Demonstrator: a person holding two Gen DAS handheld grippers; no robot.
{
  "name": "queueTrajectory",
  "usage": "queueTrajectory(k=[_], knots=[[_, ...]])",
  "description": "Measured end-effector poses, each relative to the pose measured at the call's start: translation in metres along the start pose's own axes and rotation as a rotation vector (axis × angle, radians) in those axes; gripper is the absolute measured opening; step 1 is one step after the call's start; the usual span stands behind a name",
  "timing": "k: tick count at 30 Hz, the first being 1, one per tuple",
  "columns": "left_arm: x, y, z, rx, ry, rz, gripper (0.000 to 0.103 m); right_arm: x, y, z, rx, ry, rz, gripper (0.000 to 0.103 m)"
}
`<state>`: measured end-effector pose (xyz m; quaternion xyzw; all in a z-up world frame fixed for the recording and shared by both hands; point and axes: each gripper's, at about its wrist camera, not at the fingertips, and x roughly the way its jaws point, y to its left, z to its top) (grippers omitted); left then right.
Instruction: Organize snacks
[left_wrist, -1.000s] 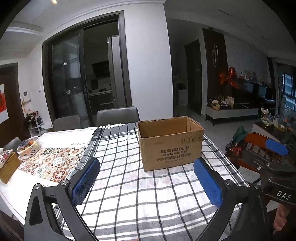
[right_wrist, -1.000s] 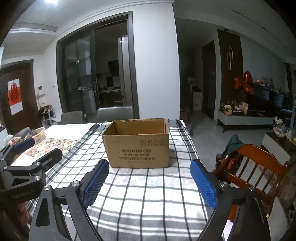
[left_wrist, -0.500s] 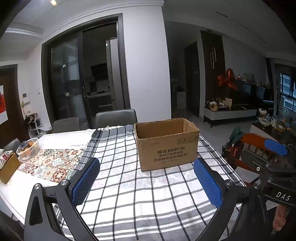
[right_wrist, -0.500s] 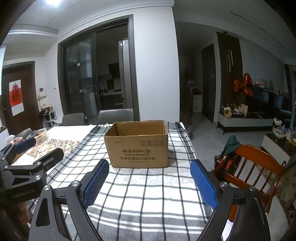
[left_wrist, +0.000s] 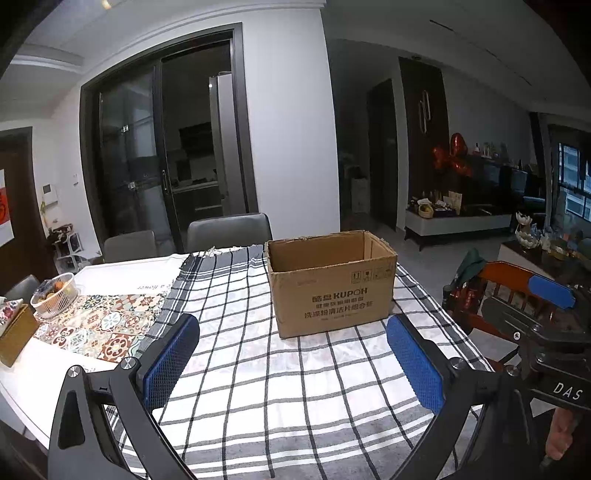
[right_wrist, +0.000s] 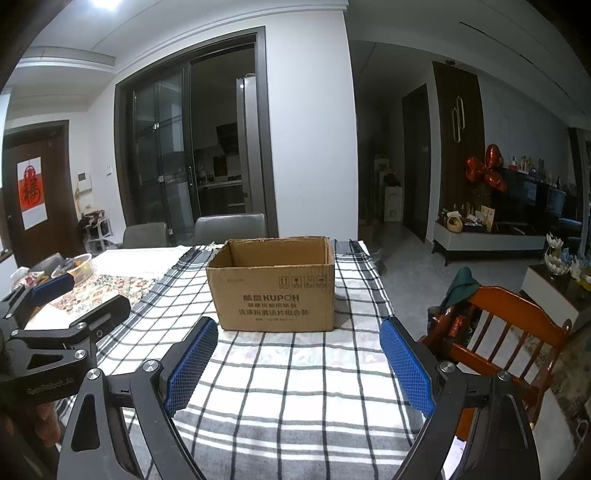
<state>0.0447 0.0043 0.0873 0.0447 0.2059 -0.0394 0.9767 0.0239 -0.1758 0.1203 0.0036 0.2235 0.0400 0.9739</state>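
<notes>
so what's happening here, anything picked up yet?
Nothing yet. A person holds both grippers above a table with a checked cloth. The left gripper and the right gripper both have their jaws wide open with nothing between them. Both point at an open cardboard box standing on the cloth; what shows of its inside looks empty. The only snack-like items in view sit in a small basket at the far left of the table, untouched.

L cam: box (left_wrist: 332, 282) from left | R cam: head-on | both near
</notes>
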Motion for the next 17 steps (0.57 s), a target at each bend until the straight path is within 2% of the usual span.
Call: queueTrajectory(k=[17], knots=[[0.0072, -0.0017, -0.0022, -0.001, 0.021, -0.004, 0.103, 0.0041, -0.0017, -0.0034, -0.002, 0.011, 0.002, 0.09]])
